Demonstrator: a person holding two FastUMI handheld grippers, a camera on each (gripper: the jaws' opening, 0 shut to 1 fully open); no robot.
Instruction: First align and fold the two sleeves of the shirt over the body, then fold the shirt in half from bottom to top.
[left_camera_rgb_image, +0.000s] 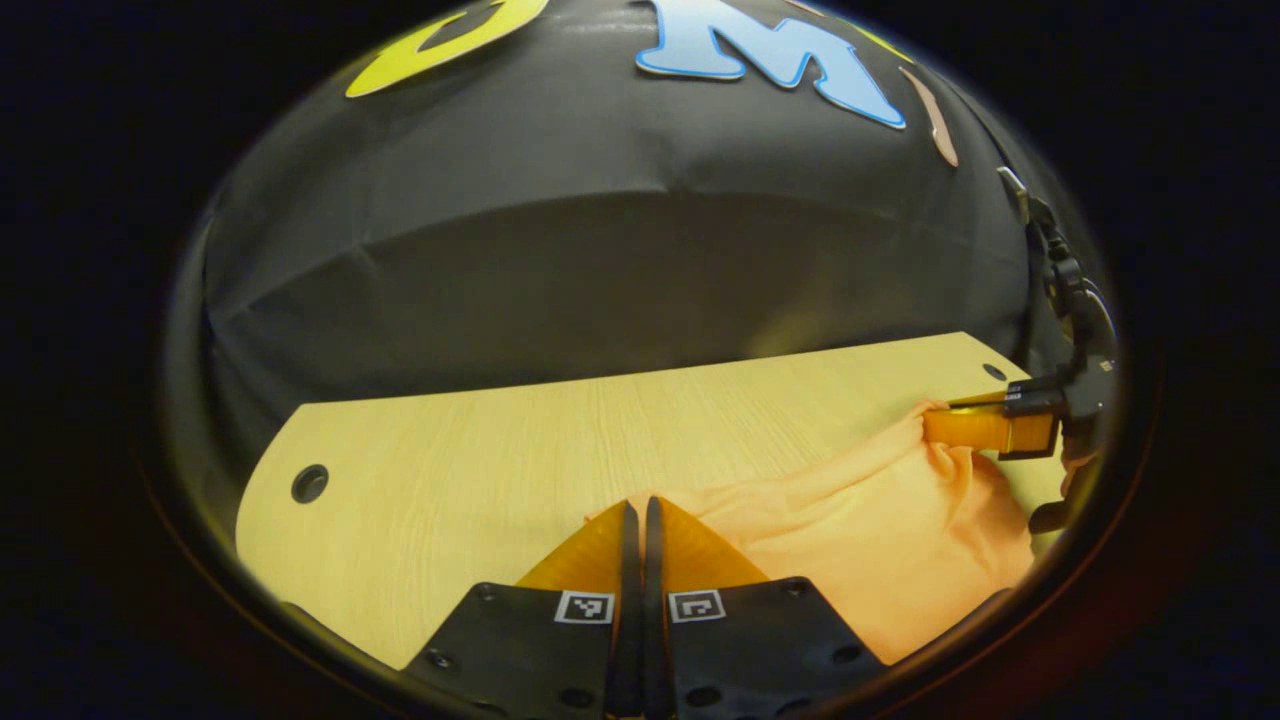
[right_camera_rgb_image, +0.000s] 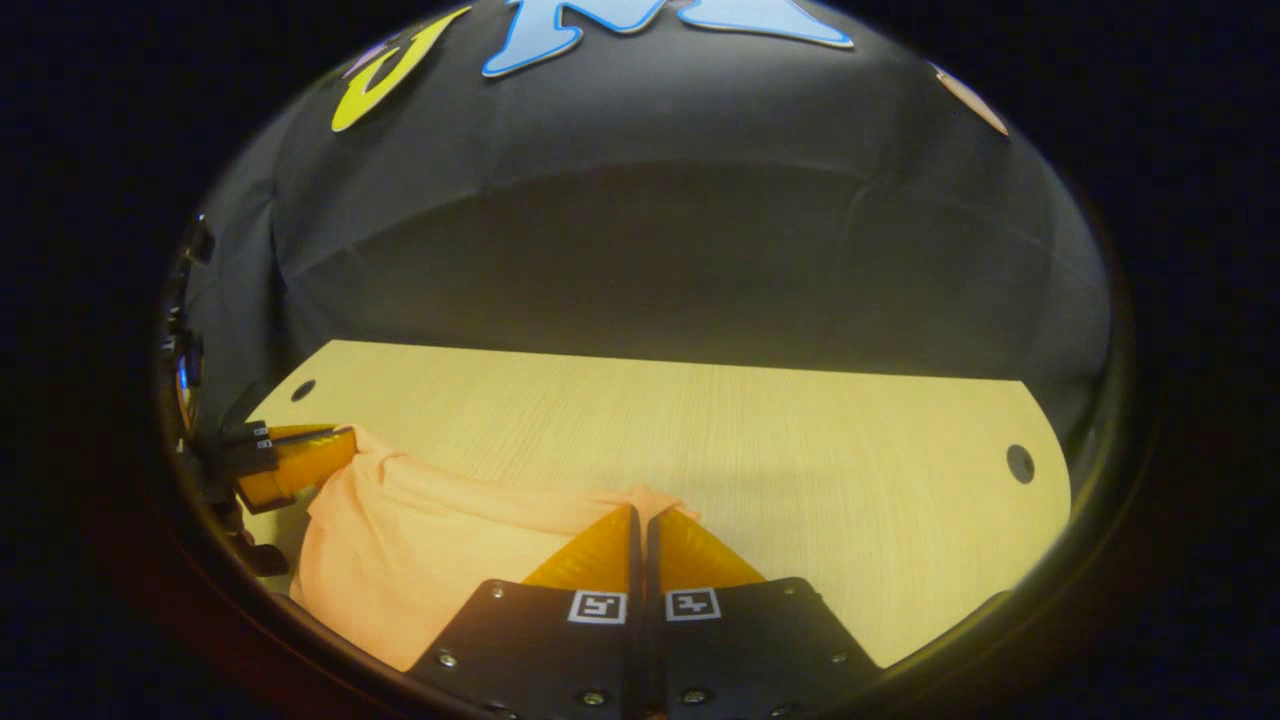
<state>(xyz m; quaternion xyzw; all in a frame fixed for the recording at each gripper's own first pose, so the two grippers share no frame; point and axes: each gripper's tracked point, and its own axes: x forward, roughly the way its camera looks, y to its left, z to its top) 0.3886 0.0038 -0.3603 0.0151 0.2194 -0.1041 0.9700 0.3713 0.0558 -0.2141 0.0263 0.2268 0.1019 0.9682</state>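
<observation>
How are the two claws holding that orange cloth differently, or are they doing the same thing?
The left claw grips the shirt at one end of the held edge, and the right claw at the opposite end. Each sees the other far off, at opposite sides of its view. Both are shut on the cloth above the wooden table.

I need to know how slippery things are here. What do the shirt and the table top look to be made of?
Shirt: soft, matte knit fabric, probably jersey; it drapes in loose folds. Table: pale wood-grain board with a smooth finish, likely laminate; fine straight grain lines and a faint sheen.
</observation>
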